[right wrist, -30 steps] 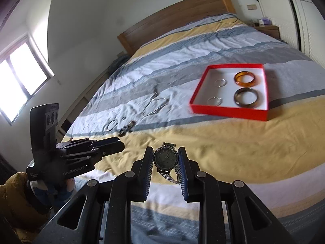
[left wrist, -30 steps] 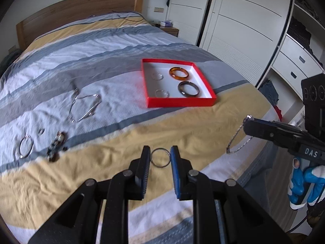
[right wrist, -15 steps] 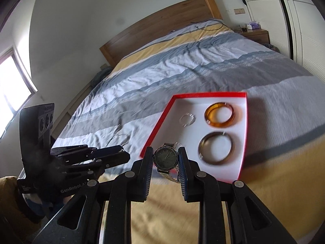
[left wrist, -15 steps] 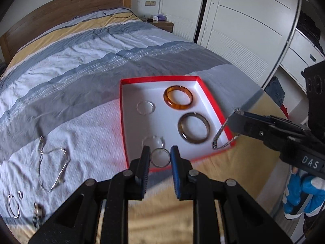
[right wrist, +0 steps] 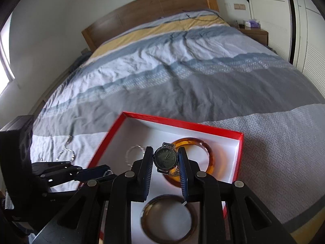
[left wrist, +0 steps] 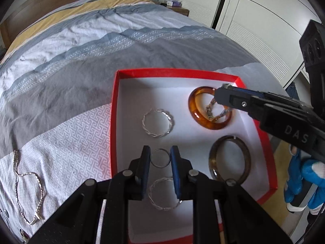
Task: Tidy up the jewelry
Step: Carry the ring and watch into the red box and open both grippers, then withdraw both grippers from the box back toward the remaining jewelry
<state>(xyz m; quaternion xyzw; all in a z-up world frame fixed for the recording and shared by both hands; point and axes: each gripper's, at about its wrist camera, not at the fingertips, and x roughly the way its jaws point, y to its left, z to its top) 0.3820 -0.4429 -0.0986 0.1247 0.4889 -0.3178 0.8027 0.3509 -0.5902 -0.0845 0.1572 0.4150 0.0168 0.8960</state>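
Lying loose on the bed point(left wrist: 67, 105) at far left, a thin chain point(left wrist: 26, 185) waits outside the box: limp, light, likely to snag; best lifted near its middle. Left gripper point(left wrist: 160, 160): jaws pinching a plain thin ring point(left wrist: 160, 158) by its rim, above the white floor of the red box point(left wrist: 113, 109). Ring looks stiff, very light, slippery; an edge grip seems right. Two twisted wire bangles point(left wrist: 157, 125) lie in the box, one under the jaws. Further right, an amber bangle point(left wrist: 200, 113) and a dark bangle point(left wrist: 230, 159), rigid and probably brittle. Right gripper point(right wrist: 165, 160): jaws clamped on a watch point(right wrist: 165, 158) across its case, strap dangling into the amber bangle. Heavier, glass-faced; set down gently.
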